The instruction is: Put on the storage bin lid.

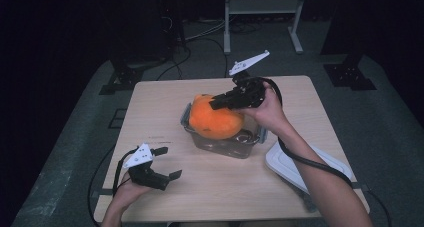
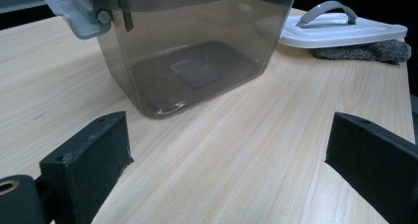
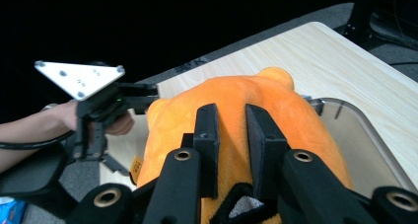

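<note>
An orange plush toy (image 1: 215, 118) hangs over the clear plastic box (image 1: 239, 145) at the table's middle, its lower part at the box's rim. My right gripper (image 1: 220, 101) is shut on the plush toy (image 3: 276, 110), pinching a fold of its orange fabric between the two black jaws from above. My left gripper (image 1: 169, 163) rests near the table's front left, open, with nothing between its pads (image 2: 96, 152). In the left gripper view the box (image 2: 197, 51) stands just ahead with a bare bottom and a grey latch (image 2: 74, 12).
The box's white lid (image 1: 305, 167) with a grey handle (image 2: 328, 11) lies at the table's front right, over a grey cloth (image 2: 367, 51). A metal stand (image 1: 262, 12) and cables sit on the floor beyond the table. The wooden table (image 1: 160, 112) has bare room at left.
</note>
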Demonstrator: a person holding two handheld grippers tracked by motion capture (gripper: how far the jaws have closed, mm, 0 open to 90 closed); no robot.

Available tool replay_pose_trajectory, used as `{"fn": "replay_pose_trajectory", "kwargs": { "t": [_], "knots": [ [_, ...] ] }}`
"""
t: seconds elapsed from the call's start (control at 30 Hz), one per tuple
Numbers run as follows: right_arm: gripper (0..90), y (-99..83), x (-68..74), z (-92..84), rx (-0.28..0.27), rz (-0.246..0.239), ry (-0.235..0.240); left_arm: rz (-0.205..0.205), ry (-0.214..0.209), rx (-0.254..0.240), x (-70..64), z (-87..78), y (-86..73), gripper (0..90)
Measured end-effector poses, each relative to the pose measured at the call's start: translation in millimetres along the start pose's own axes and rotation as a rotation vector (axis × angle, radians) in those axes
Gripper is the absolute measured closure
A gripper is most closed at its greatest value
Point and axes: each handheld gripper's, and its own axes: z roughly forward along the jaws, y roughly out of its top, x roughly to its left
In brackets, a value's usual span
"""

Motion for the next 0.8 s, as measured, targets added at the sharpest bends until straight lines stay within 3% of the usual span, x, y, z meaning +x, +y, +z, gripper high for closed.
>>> {"fn": "replay_pose_trajectory", "kwargs": {
  "t": [0.47, 0.8],
  "knots": [
    [75.7, -9.6, -33.0, 15.9, 0.01, 0.062, -0.036, 0.003, -0.013, 0.009, -1.3, 2.9, -1.1, 2.6],
    [75.8, -15.0, -48.5, 21.1, 0.015, 0.092, -0.057, 0.003, -0.013, 0.015, -1.3, 3.8, -1.5, 2.6]
  ]
}}
